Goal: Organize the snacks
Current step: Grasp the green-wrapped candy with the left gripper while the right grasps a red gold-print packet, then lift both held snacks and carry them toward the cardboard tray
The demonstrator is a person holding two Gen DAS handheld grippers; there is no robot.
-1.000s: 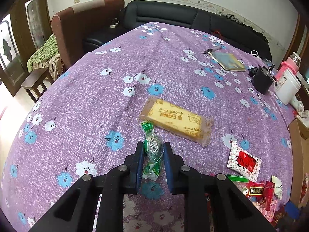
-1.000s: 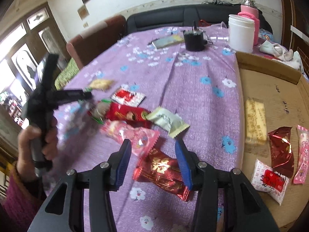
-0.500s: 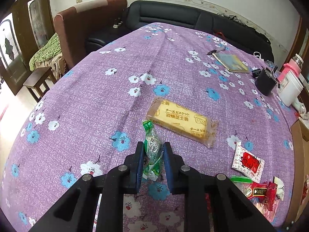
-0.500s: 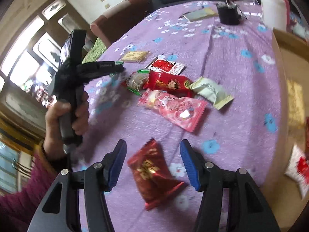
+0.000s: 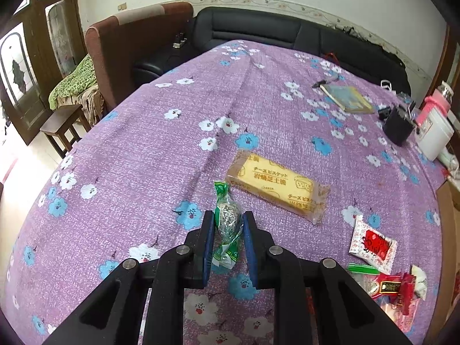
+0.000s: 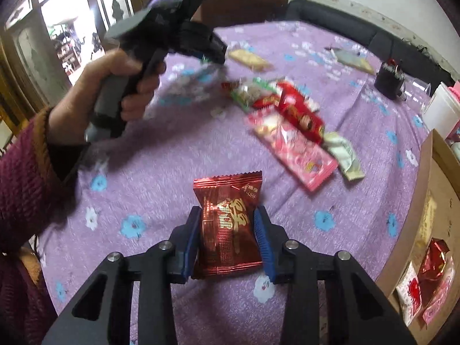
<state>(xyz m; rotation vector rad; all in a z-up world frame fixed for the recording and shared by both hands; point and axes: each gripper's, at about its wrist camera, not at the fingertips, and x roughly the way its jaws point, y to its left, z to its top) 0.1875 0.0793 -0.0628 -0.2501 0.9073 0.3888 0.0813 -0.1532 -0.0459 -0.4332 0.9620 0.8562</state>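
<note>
Here the left gripper is clamped on a green-ended clear packet, held just above the purple flowered cloth, near a yellow biscuit pack; the right gripper has just been closing, and its blue pads now press both sides of a red foil packet. More snacks lie heaped beyond; a cardboard box at the right holds others.

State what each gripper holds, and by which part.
Left gripper: green-ended clear candy wrapper, gripped across its bulging middle. Right gripper, jaws just closing: red foil packet, pinched by its side edges.
</note>
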